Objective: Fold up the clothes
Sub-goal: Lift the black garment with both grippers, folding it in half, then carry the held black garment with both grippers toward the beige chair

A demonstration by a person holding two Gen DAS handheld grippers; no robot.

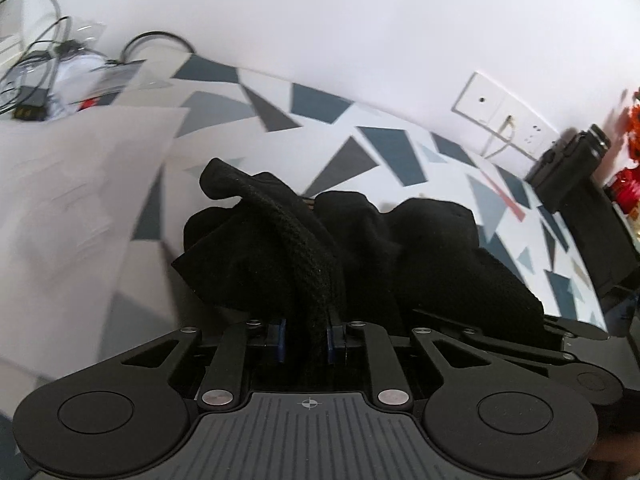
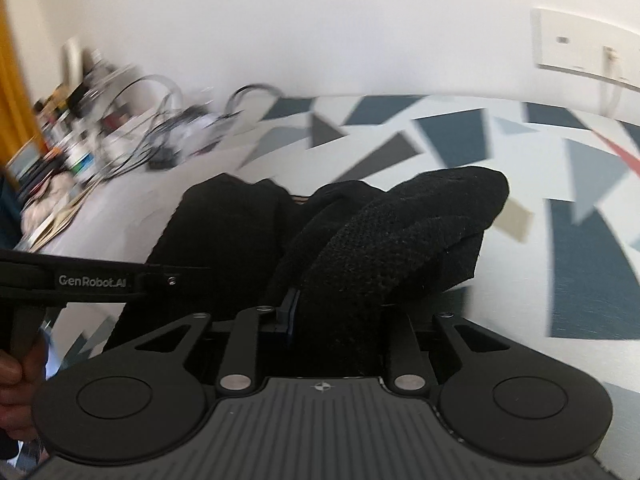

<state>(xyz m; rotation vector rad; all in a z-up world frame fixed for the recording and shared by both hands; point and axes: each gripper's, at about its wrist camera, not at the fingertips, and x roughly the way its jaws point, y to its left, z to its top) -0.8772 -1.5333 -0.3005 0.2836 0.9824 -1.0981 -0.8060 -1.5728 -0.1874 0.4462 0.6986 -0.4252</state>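
Left wrist view: left gripper (image 1: 306, 338), angled downward, fingers pinched on a ridge of the black knit garment (image 1: 360, 248) heaped over the patterned cloth (image 1: 384, 148).

Right wrist view: right gripper (image 2: 340, 320), likewise angled down, clamps a thick fold of the same garment (image 2: 392, 232); left gripper (image 2: 96, 280) just beside it.

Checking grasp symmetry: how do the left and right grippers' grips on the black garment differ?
The left gripper pinches a thin rolled edge of the black garment; the right gripper clamps a much thicker bunched fold. On the left both blue fingers show beside the cloth; on the right the fabric hides one, so only one shows. Shared: both are shut on the same garment above the patterned cloth.
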